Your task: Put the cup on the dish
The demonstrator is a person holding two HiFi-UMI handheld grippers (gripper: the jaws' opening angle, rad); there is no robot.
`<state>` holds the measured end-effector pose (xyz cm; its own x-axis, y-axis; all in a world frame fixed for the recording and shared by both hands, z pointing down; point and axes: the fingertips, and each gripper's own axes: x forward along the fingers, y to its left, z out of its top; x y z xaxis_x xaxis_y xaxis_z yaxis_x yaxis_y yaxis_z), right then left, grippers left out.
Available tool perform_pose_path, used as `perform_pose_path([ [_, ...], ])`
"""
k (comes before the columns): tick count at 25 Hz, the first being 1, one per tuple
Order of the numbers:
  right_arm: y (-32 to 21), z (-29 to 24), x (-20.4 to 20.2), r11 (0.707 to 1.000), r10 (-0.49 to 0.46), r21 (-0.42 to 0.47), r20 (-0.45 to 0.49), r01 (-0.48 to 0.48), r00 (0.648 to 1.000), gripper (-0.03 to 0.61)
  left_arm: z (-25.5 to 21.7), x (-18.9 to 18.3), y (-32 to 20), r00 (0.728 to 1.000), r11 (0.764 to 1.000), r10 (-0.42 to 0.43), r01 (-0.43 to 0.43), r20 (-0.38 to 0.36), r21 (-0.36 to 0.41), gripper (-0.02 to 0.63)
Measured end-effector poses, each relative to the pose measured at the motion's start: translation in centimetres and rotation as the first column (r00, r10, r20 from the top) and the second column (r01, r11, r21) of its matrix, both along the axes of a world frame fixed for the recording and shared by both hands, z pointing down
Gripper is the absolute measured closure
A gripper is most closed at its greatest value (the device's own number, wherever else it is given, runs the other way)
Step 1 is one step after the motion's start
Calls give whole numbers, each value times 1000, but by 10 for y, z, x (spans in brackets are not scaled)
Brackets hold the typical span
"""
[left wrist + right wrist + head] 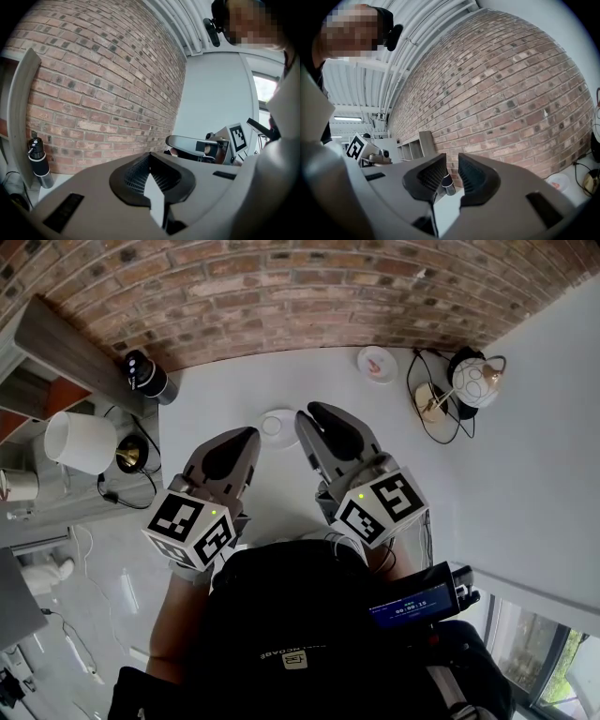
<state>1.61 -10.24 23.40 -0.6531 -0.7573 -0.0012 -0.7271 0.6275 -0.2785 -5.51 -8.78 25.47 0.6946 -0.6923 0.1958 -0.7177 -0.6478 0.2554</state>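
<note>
A small white cup, seen from above, stands on the white table between and just beyond my two grippers. A white dish with a pink mark lies further back to the right; the right gripper view shows the dish low at the right. My left gripper is shut and empty, its tip just left of the cup, and its own view shows the jaws pressed together at the left gripper. My right gripper is shut with nothing in it, right beside the cup.
A black and silver bottle stands at the table's back left corner by the brick wall. A round lamp with a looped cable sits at the back right. A white lampshade is off the table's left edge.
</note>
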Motion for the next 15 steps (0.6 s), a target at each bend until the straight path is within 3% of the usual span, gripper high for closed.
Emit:
perform_pose_path([
  [9, -5, 0, 2, 1000, 11, -5, 6, -11, 1000, 495, 0, -4, -9, 1000, 1000, -19, 19, -23, -7, 607],
  [15, -5, 0, 1, 1000, 4, 1, -7, -4, 1000, 495, -5, -7, -12, 997, 1000, -25, 24, -76, -14, 609],
])
